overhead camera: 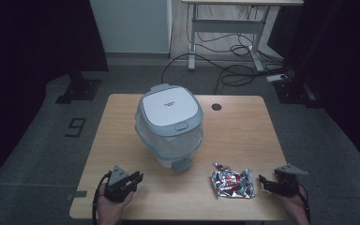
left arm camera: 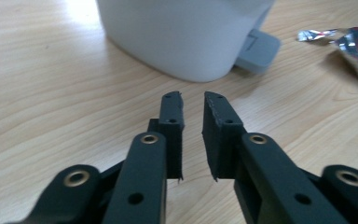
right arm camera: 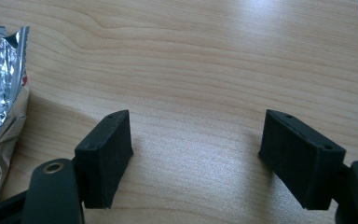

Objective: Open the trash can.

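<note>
Left gripper (overhead camera: 132, 180) at lower left of high view, jaws nearly together, narrow gap, nothing between. Right gripper (overhead camera: 266, 182) at lower right, jaws spread wide over bare wooden table (overhead camera: 243, 126). Crumpled foil wrapper (overhead camera: 233, 183) lower centre-right, just beside right gripper. White lidded bin (overhead camera: 169, 124) with plastic liner, frame centre, lid closed.
</note>
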Demonstrator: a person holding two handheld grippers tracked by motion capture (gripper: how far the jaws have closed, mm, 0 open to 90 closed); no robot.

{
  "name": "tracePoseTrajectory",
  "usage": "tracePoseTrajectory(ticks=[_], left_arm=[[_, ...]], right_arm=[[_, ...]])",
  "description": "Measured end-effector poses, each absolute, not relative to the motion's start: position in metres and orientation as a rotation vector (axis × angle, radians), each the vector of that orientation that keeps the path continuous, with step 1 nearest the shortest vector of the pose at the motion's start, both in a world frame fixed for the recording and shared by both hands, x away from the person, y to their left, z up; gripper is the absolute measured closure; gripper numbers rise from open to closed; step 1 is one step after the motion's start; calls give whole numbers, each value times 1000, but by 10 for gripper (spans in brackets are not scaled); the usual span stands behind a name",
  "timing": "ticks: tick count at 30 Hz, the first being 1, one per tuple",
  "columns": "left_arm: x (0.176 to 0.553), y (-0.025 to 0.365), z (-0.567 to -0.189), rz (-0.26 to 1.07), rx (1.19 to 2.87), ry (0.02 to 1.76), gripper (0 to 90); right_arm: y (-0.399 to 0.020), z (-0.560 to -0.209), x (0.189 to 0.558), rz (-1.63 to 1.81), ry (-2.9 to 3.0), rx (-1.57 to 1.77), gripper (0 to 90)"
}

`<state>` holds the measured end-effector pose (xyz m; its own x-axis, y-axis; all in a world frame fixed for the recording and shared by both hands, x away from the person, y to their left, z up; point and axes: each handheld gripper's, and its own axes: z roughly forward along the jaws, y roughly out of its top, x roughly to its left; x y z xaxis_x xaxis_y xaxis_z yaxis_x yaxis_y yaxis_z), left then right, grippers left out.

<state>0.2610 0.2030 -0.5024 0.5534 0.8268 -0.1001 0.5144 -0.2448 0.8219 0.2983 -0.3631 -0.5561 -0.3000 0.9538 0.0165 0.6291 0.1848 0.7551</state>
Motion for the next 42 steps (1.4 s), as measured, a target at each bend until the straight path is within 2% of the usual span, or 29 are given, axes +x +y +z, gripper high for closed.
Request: tracePoseTrajectory(ticks=[11,15,42], left_arm=[[262,187,-498,431,1940,999,900],[262,178,-496,454,1940,964,900],[279,137,-495,394,1976,889,900]], right_arm=[[-363,-556,298,928,2001,1482,244],[-363,-556,298,928,1999,1483,246],[-362,-556,297,922,1991,1490,249]])
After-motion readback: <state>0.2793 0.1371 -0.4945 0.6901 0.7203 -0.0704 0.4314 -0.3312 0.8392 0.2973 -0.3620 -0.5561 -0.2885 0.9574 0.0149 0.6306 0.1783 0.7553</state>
